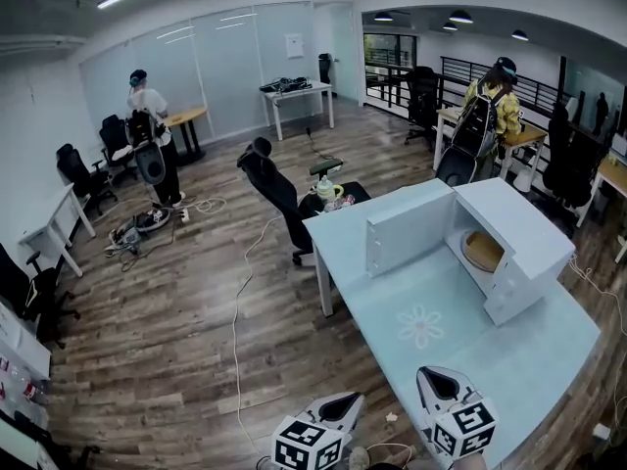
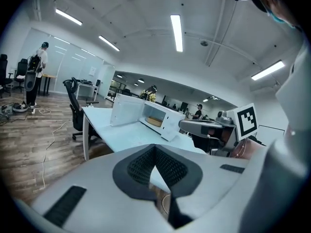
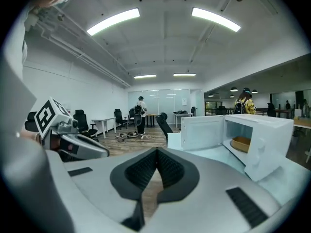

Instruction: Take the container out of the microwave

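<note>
Two tools show at the bottom edge of the head view, both well apart from the oven. The left tool (image 1: 345, 402) has its dark ribbed pads pressed tip to tip with nothing between them. The right tool (image 1: 438, 380) is the same, closed and empty (each carries its cube with square markers).

The shallow round tan container (image 1: 482, 251) lies on the floor of the cavity inside the boxy white microwave (image 1: 529, 228). The flat white microwave door (image 1: 407, 229) stands wide open at 9 o'clock of that cavity. The microwave rests on the pale blue tabletop (image 1: 382, 292), which bears a faint white flower mark (image 1: 421, 326) between the oven and the tools.

In the head view the container lies between 12 and 1 o'clock from the right tool, and between 1 and 2 o'clock from the left tool. In the right gripper view it shows at 3 o'clock of the closed pads. In the left gripper view it shows at 12 o'clock.
</note>
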Motion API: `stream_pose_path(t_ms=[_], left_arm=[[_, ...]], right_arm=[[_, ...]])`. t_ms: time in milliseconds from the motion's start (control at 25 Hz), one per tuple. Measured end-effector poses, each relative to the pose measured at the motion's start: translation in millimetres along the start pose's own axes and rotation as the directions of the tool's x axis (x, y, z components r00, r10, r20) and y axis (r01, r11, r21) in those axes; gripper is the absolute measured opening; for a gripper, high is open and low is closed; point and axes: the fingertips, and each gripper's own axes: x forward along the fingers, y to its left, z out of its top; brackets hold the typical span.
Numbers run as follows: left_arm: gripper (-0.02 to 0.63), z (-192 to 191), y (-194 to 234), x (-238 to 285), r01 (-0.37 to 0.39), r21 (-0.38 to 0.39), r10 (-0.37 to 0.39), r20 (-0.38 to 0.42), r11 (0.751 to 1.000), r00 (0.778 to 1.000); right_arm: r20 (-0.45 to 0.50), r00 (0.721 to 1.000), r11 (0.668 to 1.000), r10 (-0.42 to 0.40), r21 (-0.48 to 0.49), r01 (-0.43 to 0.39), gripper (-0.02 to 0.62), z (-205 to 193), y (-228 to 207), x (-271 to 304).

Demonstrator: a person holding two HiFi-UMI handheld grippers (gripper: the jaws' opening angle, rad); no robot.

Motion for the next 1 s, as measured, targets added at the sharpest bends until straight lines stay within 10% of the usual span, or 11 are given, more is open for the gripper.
stream_pose_path(t_ms=[520,1000], left_arm=[[0.005,33,45,80,-0.031,-0.025,0.030,-0.016,0.999,0.999],[0.005,52,46,199,0.194,0.061,-0.183,-0.155,0.979,0.971]], right_arm=[[-0.005,0.991,0.990,0.132,0.049,-0.132,0.009,13,-38,89],[-0.006,0.999,0.989,-0.046,0.140,0.047,0.009,-7,-121,115]])
